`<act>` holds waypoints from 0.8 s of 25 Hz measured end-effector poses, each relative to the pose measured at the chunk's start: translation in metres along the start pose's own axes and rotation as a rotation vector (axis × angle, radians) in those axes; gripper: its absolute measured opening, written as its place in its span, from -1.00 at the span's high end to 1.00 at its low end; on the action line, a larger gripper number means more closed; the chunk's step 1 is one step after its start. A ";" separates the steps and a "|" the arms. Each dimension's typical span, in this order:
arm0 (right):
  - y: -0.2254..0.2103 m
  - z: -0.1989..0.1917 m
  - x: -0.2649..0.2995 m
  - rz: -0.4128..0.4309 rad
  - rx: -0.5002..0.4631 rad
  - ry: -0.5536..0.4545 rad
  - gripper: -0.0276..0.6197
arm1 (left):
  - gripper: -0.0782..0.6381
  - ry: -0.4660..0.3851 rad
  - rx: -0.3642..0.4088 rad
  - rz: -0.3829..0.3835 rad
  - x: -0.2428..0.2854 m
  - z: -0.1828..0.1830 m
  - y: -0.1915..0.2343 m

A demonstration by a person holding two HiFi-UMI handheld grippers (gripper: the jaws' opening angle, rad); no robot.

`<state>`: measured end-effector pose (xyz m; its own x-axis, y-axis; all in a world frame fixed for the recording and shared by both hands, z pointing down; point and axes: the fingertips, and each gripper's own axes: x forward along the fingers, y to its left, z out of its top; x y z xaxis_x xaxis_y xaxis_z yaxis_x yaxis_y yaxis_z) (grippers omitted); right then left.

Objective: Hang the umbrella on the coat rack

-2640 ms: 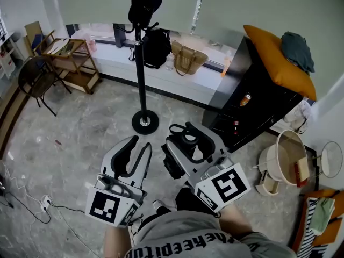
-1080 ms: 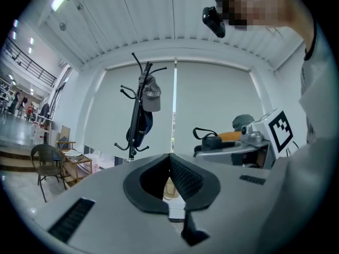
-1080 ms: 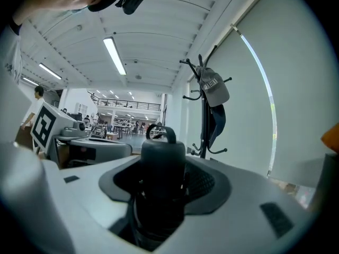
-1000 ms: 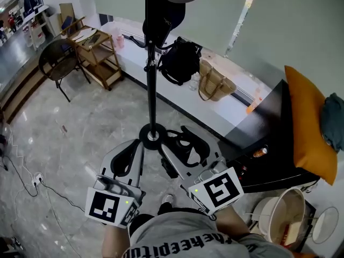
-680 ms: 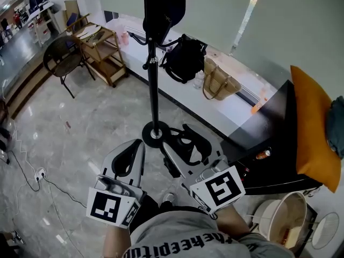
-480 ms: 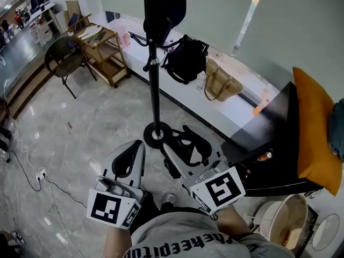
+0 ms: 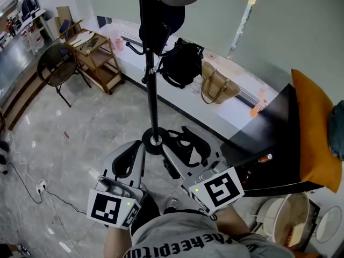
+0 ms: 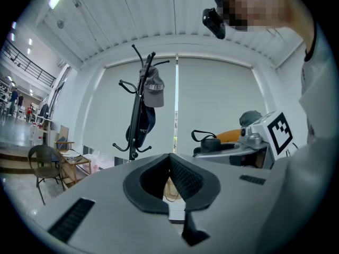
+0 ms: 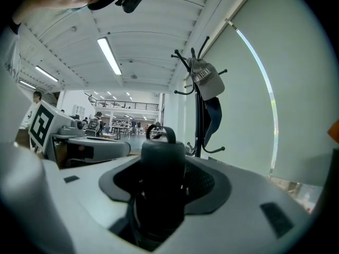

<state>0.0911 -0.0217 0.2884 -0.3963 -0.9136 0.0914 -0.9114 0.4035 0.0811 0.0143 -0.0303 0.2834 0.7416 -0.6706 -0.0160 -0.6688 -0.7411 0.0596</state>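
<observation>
Your right gripper (image 7: 180, 134) clamps the umbrella (image 9: 159, 168), seemingly near its strap end; your left gripper (image 8: 170, 157) has jaws together, empty, both facing the rack (image 7: 152, 90).

Left gripper (image 8: 169, 159) jaws together; right gripper (image 9: 163, 165) jaws clamping umbrella (image 9: 158, 205).

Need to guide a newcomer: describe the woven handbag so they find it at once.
Behind the black coat rack stands a long, low white ledge. Two bags sit on it. Yours is the tan woven handbag, right of the black bag.
</observation>
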 end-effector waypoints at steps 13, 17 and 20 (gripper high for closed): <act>-0.008 0.007 0.062 -0.104 0.008 0.025 0.18 | 0.74 0.009 -0.020 -0.102 0.032 0.006 0.063; -0.009 0.008 0.078 -0.131 0.015 0.030 0.19 | 0.74 0.009 -0.027 -0.127 0.039 0.006 0.079; -0.010 0.008 0.090 -0.151 0.014 0.033 0.18 | 0.74 0.012 -0.027 -0.147 0.045 0.006 0.090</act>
<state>0.0633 -0.1080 0.2874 -0.2509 -0.9615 0.1118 -0.9619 0.2607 0.0828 -0.0124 -0.1270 0.2824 0.8321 -0.5544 -0.0151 -0.5514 -0.8299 0.0848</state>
